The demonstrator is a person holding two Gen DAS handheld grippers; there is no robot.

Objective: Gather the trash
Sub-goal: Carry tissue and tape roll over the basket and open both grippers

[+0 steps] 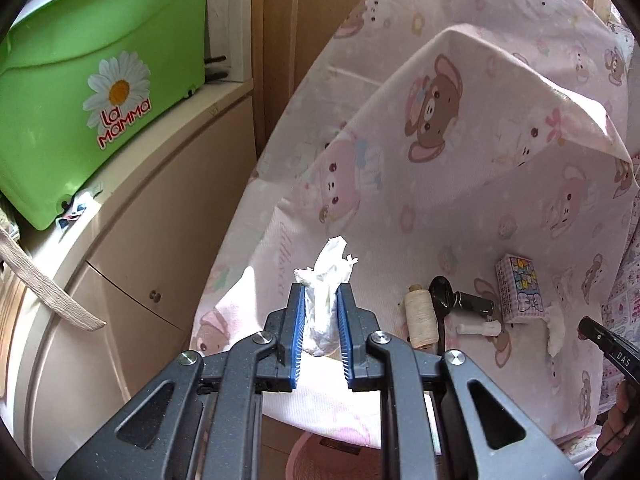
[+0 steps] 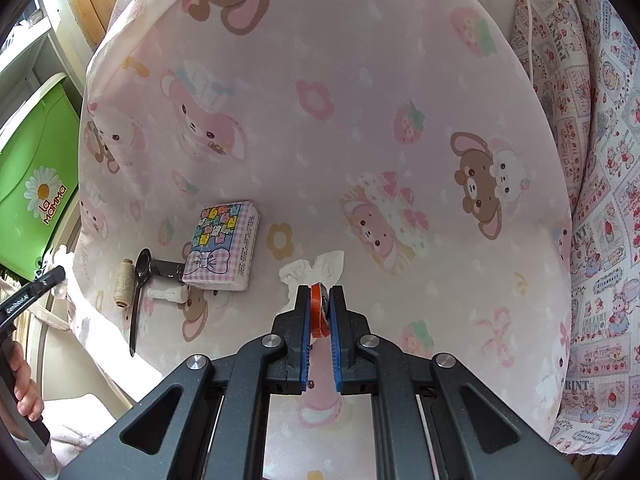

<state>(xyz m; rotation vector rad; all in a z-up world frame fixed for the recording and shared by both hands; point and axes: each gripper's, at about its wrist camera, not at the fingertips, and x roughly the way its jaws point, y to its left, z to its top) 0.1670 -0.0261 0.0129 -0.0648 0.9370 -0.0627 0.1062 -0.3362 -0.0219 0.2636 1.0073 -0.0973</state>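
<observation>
My left gripper (image 1: 321, 294) is shut on a crumpled white tissue (image 1: 326, 292) and holds it above the left edge of the pink bear-print cloth (image 1: 440, 184). My right gripper (image 2: 320, 296) is shut on a small orange wrapper (image 2: 319, 310), low over the same cloth (image 2: 360, 120). Another crumpled white tissue (image 2: 316, 268) lies on the cloth just past the right fingertips; it also shows in the left wrist view (image 1: 555, 330).
On the cloth lie a tissue pack (image 2: 222, 244), a thread spool (image 2: 122, 284), a black spoon (image 2: 139, 292), a black tube (image 2: 166, 268) and a small white piece (image 2: 166, 294). A green tub (image 1: 92, 88) stands on a beige cabinet (image 1: 160, 240). A pink basket (image 1: 332, 456) sits below.
</observation>
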